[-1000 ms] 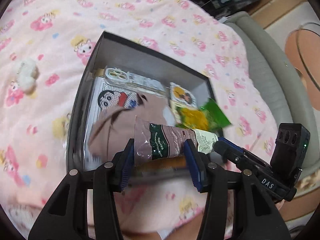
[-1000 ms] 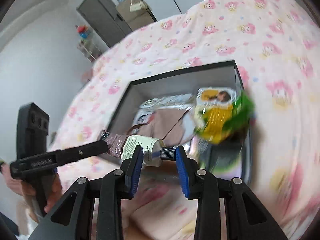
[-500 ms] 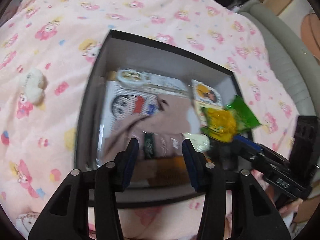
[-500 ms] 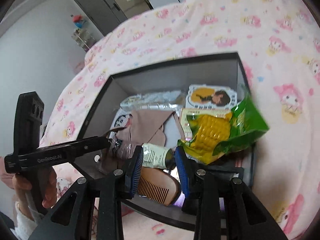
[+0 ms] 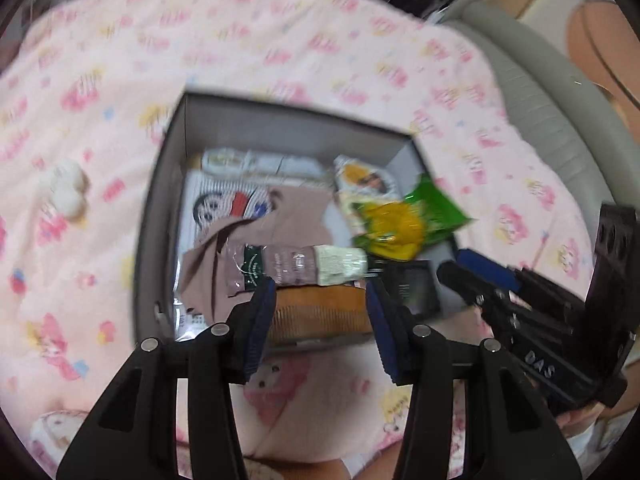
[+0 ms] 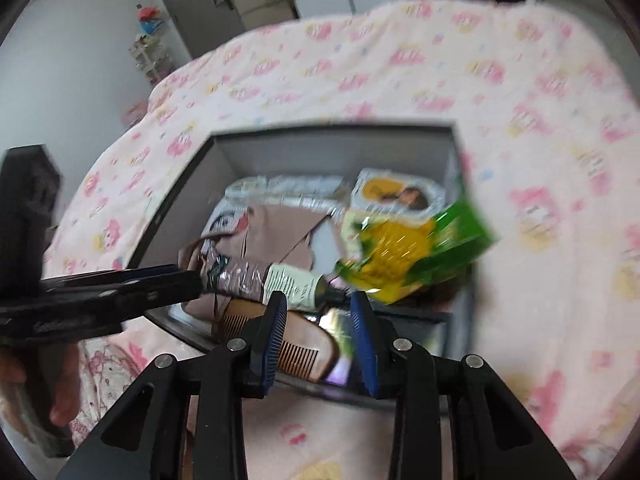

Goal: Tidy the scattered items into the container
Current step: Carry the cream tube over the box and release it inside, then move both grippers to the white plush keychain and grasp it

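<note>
A dark box (image 5: pixel 158 216) (image 6: pixel 320 152) sits on the pink bedspread (image 5: pixel 280 40). A brown tube with a pale label (image 5: pixel 296 266) (image 6: pixel 272 276) lies in it across a brown cloth (image 5: pixel 288 216) and a wooden comb (image 5: pixel 320 312) (image 6: pixel 304 344). My left gripper (image 5: pixel 320 300) (image 6: pixel 192 280) hangs over the near edge, jaws opening; the tube rests just past its fingertips. My right gripper (image 6: pixel 320 304) (image 5: pixel 476 272) stands open, the tube's black cap at its tips and untouched. A green and yellow corn packet (image 5: pixel 396 228) (image 6: pixel 404 248) leans on the right wall.
A white fluffy item (image 5: pixel 66 188) lies on the bedspread left of the box. Inside are also a cartoon packet (image 5: pixel 228 204), a round-cornered card (image 5: pixel 364 176) and a small black item (image 5: pixel 412 288). A grey padded edge (image 5: pixel 560 120) borders the bed on the right. A hand (image 6: pixel 60 392) holds the left gripper.
The tube was held up between the left gripper's fingers; it now lies in the box. Both grippers have drawn back toward the near edge, and the corn packet has settled.
</note>
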`<state>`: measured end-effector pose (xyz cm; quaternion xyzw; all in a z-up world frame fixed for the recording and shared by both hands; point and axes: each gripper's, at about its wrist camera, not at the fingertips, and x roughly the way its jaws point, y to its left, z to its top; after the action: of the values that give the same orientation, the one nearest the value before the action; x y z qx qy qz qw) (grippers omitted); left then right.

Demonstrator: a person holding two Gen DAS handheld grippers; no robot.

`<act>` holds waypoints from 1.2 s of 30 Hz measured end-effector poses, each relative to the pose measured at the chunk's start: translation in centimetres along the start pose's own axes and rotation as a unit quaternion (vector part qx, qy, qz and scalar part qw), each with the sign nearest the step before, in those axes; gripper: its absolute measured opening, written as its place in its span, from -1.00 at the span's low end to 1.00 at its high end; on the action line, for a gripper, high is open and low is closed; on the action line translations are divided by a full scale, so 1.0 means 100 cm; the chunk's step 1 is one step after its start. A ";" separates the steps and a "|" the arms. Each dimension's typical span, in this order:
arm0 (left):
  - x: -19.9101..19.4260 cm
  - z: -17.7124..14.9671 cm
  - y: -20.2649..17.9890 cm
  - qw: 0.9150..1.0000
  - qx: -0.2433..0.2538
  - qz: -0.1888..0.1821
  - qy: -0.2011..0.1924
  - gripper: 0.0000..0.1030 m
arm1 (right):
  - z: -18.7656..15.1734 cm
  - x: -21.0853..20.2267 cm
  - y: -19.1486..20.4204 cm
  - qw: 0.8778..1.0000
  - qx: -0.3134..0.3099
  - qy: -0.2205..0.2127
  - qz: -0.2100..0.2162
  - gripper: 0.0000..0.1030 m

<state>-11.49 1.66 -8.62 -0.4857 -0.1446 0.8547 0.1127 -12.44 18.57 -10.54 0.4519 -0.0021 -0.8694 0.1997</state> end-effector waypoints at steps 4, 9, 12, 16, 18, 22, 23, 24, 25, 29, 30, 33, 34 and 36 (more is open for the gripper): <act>-0.041 -0.022 -0.016 0.999 0.013 -0.007 -0.035 0.12 | -0.001 -0.045 0.028 0.999 -0.023 -0.042 -0.025 -0.38; -0.074 -0.047 -0.006 0.999 0.015 -0.001 -0.047 0.12 | -0.011 -0.069 0.065 0.998 -0.042 -0.053 0.004 -0.38; -0.075 -0.060 0.010 0.999 -0.008 0.006 -0.049 0.10 | -0.024 -0.067 0.090 0.997 -0.050 -0.044 0.034 -0.38; -0.082 -0.072 0.055 0.997 -0.054 0.016 -0.053 0.11 | -0.033 -0.044 0.131 0.995 -0.071 -0.020 0.068 -0.39; -0.090 -0.075 0.079 0.995 -0.075 0.019 -0.061 0.11 | -0.032 -0.033 0.149 0.993 -0.086 -0.015 0.079 -0.39; -0.096 -0.073 0.138 0.988 -0.133 0.033 -0.068 0.11 | -0.015 -0.002 0.186 0.989 -0.092 0.006 0.114 -0.39; -0.096 -0.070 0.152 0.987 -0.145 0.037 -0.067 0.11 | -0.008 0.007 0.197 0.988 -0.095 0.013 0.121 -0.39; -0.095 -0.067 0.170 0.984 -0.159 0.043 -0.067 0.11 | 0.000 0.014 0.205 0.987 -0.097 0.016 0.127 -0.39; -0.093 -0.064 0.187 0.981 -0.173 0.046 -0.068 0.11 | 0.009 0.023 0.213 0.986 -0.097 0.017 0.131 -0.39; -0.079 -0.054 0.233 0.974 -0.205 0.064 -0.067 0.11 | 0.051 0.081 0.240 0.988 -0.083 0.040 0.121 -0.39; -0.074 -0.051 0.244 0.973 -0.213 0.063 -0.067 0.11 | 0.057 0.099 0.248 0.990 -0.084 0.051 0.105 -0.39; -0.056 -0.049 0.272 0.968 -0.239 0.050 -0.063 0.11 | 0.068 0.162 0.268 0.988 -0.076 0.102 0.091 -0.39; -0.051 -0.049 0.278 0.967 -0.242 0.051 -0.060 0.11 | 0.071 0.186 0.277 0.986 -0.075 0.120 0.088 -0.39; -0.040 -0.049 0.289 0.966 -0.248 0.049 -0.052 0.11 | 0.075 0.215 0.286 0.987 -0.082 0.128 0.058 -0.38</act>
<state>-6.78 -25.99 -18.08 -0.4594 -0.3341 0.8207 -0.0613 -19.47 -16.59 -17.75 0.5405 0.0681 -0.7889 0.2845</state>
